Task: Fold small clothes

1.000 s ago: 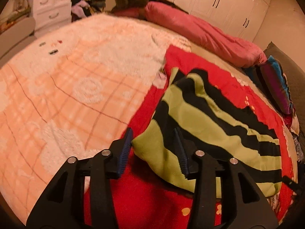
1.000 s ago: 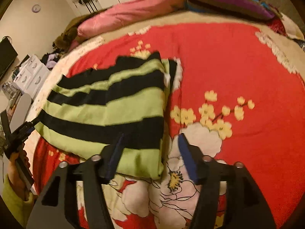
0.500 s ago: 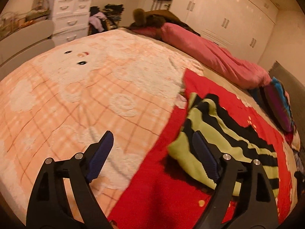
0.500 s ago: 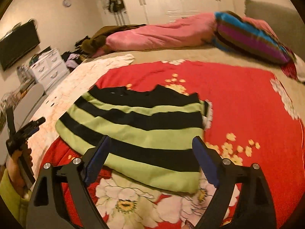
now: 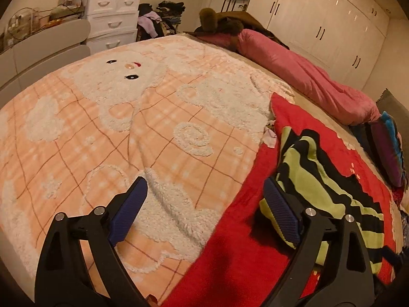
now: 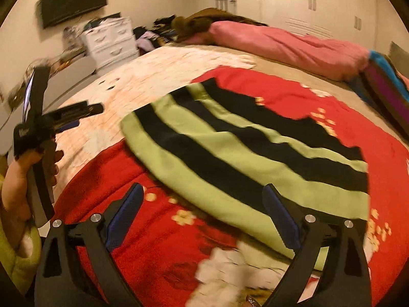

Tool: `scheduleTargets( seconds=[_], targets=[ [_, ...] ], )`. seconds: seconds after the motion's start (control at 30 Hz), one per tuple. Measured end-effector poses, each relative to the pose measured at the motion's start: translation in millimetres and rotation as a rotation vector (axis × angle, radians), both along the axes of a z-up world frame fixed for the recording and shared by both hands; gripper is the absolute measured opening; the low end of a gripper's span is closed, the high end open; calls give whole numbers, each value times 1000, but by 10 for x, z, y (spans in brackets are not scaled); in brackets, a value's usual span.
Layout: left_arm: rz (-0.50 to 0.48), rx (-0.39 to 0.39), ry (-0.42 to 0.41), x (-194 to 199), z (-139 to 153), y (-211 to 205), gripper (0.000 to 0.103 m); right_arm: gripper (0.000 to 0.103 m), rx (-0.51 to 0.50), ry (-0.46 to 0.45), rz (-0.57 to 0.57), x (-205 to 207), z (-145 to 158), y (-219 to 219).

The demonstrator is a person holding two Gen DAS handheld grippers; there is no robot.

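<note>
Green-and-black striped garment (image 6: 245, 158), folded flat

The peach blanket (image 5: 122, 138) is lying flat and bare across the left half of the bed, leaving open passage ahead of the left gripper (image 5: 204, 199). On the red blanket (image 6: 163, 230) the folded striped garment (image 6: 250, 153) is taking up the middle, with clear strips in front of it and to its right. A rolled pink quilt (image 5: 301, 76) is blocking the far edge, striped pillows (image 5: 388, 148) are closing off the right corner, and white drawers (image 5: 112, 15) are standing beyond the bed's left side.
</note>
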State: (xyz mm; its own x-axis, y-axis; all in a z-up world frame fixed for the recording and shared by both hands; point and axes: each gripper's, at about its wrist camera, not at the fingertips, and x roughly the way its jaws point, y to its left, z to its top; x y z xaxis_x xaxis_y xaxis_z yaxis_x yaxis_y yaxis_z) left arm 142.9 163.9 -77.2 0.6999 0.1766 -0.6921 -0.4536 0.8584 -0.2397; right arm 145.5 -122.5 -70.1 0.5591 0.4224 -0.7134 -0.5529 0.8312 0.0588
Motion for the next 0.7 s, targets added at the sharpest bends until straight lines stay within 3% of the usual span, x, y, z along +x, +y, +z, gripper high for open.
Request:
scheduleTargets(
  seconds=[0.3, 0.7],
  targets=[
    [52, -8, 31, 8, -84, 149, 93, 93, -39, 41, 48, 166, -284, 653],
    [176, -76, -9, -100, -81, 501, 93, 93, -96, -33, 84, 389, -501, 1324]
  ],
)
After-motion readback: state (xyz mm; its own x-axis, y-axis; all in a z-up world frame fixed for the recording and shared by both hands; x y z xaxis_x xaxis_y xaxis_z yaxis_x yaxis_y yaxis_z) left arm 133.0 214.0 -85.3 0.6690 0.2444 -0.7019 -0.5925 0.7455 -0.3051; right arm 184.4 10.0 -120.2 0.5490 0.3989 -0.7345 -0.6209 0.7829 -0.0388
